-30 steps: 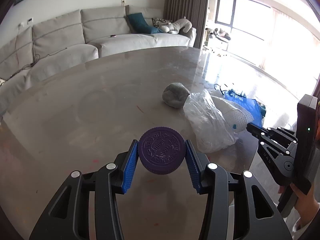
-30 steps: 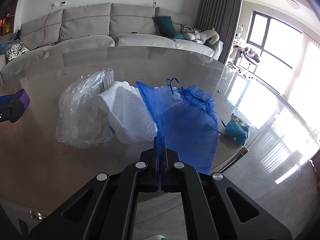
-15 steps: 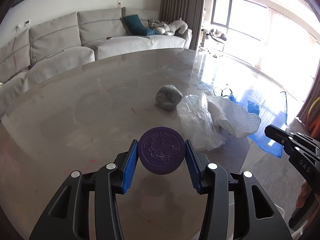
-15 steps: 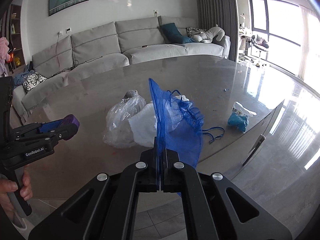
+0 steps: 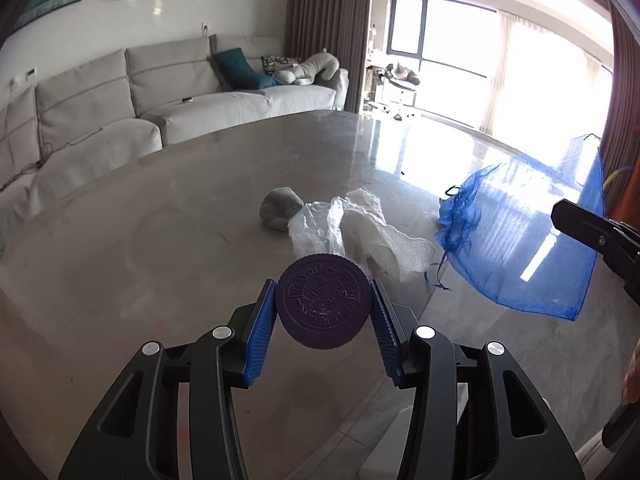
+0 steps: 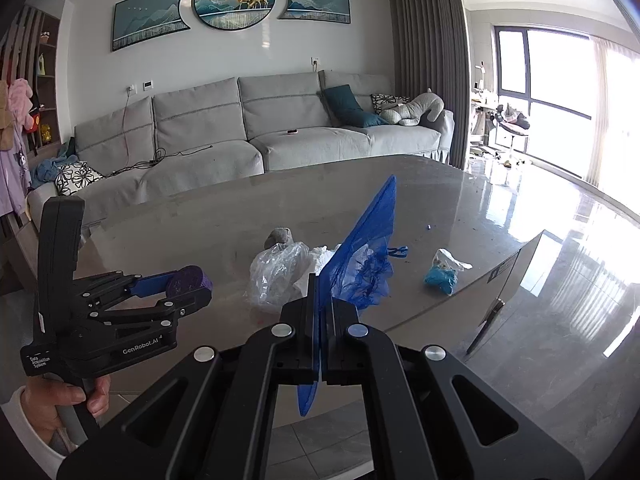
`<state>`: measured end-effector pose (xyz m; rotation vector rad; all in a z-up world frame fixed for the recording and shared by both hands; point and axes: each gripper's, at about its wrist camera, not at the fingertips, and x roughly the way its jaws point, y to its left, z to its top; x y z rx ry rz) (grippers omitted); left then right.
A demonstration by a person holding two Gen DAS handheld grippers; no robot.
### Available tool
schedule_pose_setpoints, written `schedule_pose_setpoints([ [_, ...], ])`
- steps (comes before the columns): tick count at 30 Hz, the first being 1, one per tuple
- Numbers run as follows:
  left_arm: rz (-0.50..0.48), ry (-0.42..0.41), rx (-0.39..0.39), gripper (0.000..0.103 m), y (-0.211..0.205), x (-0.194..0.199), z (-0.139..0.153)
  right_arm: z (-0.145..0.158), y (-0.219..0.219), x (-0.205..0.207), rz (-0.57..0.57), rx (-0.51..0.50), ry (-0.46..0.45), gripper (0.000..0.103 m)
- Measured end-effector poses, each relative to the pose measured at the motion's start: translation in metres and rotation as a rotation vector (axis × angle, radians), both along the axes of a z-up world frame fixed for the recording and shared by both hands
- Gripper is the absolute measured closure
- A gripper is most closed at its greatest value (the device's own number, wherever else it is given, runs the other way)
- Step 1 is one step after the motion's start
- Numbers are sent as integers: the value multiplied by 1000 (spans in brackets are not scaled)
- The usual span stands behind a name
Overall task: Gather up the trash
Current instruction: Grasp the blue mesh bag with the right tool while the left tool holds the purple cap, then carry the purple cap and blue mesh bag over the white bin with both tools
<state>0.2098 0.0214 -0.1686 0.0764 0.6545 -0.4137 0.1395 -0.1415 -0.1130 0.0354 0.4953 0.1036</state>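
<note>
1. my left gripper point(image 5: 324, 312) is clamped on a purple screw cap point(image 5: 323, 300), its blue ribbed pads point(image 5: 260, 332) pressing the cap's edge from both sides; raised lettering faces my left wrist camera.
2. from the right wrist view i see that same left gripper point(image 6: 192, 292) at the left, held by a hand point(image 6: 60, 400) in a white sleeve, with the purple cap point(image 6: 188, 280) between its tips, above the near edge of the table point(image 6: 200, 232).
3. my right gripper point(image 6: 322, 320) is fully closed on a blue mesh drawstring bag point(image 6: 360, 248); the mesh runs up from the pinched jaws and hangs open above the tabletop.
4. in the left view the blue bag point(image 5: 532, 240) hangs off the table's right side, pinched at its upper corner by the right gripper point(image 5: 568, 216).
5. trash left on the table: a crumpled clear plastic bag point(image 5: 312, 228), a white textured wrapper point(image 5: 384, 240) touching it, and a grey wad point(image 5: 280, 208) just behind them.
6. a small teal-and-white crumpled packet point(image 6: 442, 272) lies apart, to the right, near the table edge.
7. a grey sofa point(image 6: 248, 128) stands beyond the table.
</note>
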Motion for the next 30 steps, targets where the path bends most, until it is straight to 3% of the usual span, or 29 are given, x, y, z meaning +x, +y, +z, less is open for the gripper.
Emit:
schedule_pose_setpoints([
  [14,-252,14,20,57,-55,-76,-2,4,-12,-91,-98,18,16,102],
  [21,-371,87,35,57,-84,-105,-26,-7,-20,-132,-160,27,51,102],
  [30,-461,91,92,57,-123,-132,-48,-25,-43,-166,-240,52,99,102],
])
